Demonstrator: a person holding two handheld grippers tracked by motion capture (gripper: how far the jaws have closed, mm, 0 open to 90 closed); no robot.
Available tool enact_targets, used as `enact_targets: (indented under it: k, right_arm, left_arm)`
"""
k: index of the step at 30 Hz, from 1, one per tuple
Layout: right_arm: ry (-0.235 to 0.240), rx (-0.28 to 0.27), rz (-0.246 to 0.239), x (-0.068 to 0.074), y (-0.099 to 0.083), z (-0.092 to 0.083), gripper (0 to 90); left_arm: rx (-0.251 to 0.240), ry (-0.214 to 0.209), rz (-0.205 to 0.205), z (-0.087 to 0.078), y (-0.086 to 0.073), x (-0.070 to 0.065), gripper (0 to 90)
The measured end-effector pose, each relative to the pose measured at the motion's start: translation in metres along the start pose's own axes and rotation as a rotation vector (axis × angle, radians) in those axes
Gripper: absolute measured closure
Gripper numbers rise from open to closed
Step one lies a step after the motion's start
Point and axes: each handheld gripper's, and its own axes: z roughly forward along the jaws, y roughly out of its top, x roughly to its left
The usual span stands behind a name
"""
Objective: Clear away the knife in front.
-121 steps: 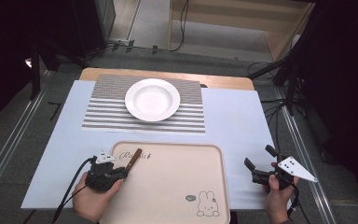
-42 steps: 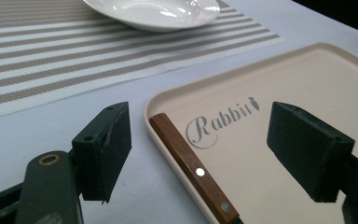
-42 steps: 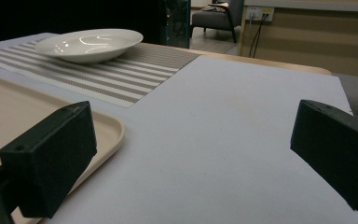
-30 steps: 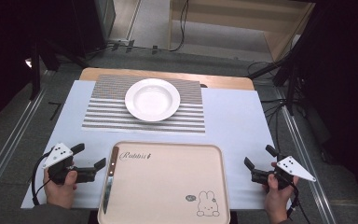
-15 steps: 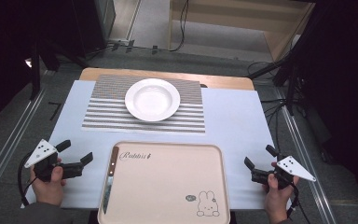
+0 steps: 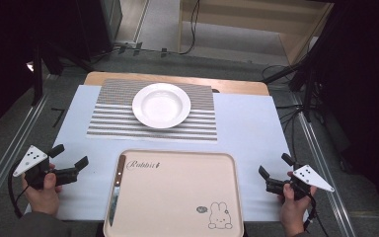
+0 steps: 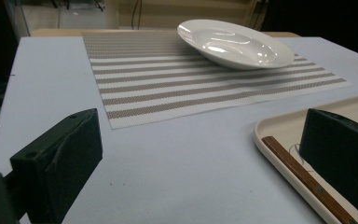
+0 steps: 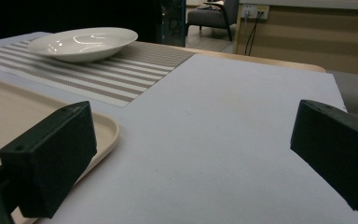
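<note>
The knife is laid inside the cream tray, close along its left rim, with a brown wooden handle at the far end and a bright metal blade at the near end. Its long axis runs almost front to back, the handle directed toward the striped placemat and the blade tip toward the person. In the left gripper view the handle is seen as a reddish-brown strip with small rivets, lying just inside the tray's raised edge.

The tray is printed with a rabbit drawing at its near right corner and a line of lettering near the handle. It rests on the pale sheet covering the surface, near the person. A white plate sits on the placemat, well beyond the tray.

The left gripper is held in a hand left of the tray, its jaws spread apart with nothing between them. The right gripper is held right of the tray, its jaws likewise spread and empty.
</note>
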Motion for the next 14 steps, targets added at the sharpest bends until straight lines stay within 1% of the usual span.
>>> enact_targets:
  k: [1, 3, 4, 7, 9, 14]
  right_arm:
    - [0.001, -0.001, 0.006, -0.0002, 0.0000, -0.0003, 0.0]
    - [-0.001, -0.001, 0.008, -0.0005, 0.0000, -0.0004, 0.0]
    - [-0.001, -0.002, 0.009, -0.0008, -0.0001, -0.0004, 0.0]
    - [0.001, -0.003, 0.009, -0.0012, -0.0001, -0.0004, 0.0]
    - [0.002, -0.003, 0.011, -0.0008, -0.0001, -0.0006, 0.0]
    - [0.002, -0.005, 0.013, -0.0011, -0.0003, -0.0008, 0.0]
  left_arm:
    - [-0.010, 0.004, 0.000, -0.0005, -0.0024, -0.0008, 0.0]
    - [-0.011, 0.005, -0.001, -0.0004, -0.0040, -0.0021, 0.0]
    - [-0.009, 0.002, 0.014, -0.0007, -0.0049, -0.0039, 0.0]
    - [-0.013, 0.002, 0.029, 0.0000, -0.0060, -0.0063, 0.0]
    - [-0.008, 0.003, 0.023, 0.0008, -0.0065, -0.0060, 0.0]
    - [-0.003, 0.008, 0.024, 0.0017, -0.0068, -0.0064, 0.0]
